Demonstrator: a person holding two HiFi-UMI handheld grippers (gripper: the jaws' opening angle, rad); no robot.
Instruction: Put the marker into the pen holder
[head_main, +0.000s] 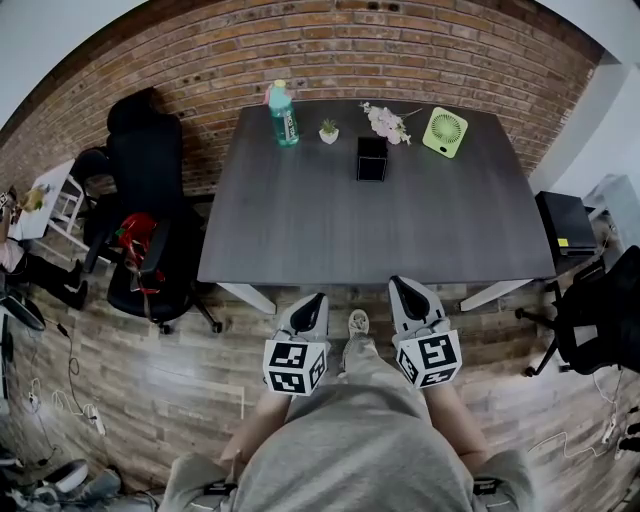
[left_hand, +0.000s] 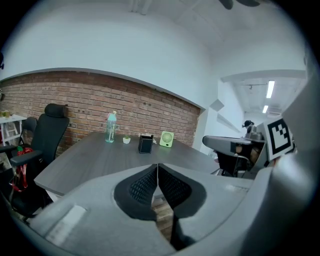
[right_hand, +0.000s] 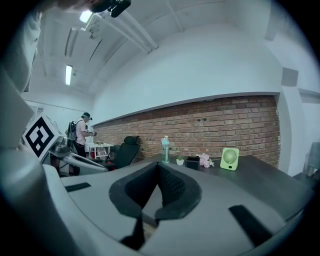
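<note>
– Black holder (head_main: 371, 158), where?
– Far side of the grey table (head_main: 300, 230), upright. It sits between the plant (head_main: 328, 131) and the flowers (head_main: 386, 122), a little nearer me. Marker: can't make it out.
– Further out?
– Bottle (head_main: 283, 113) on the left, green fan (head_main: 444, 131) on the right.
– Grippers?
– My left gripper (head_main: 317, 298) and right gripper (head_main: 399, 283) hang just off the table's near edge. Both have jaws pressed together, nothing between them.

Head camera overhead, tilted steeply down, table (head_main: 300, 230) at twelve o'clock, both gripper cameras low off its near edge, level, sharing the distant pen holder (left_hand: 145, 144).
</note>
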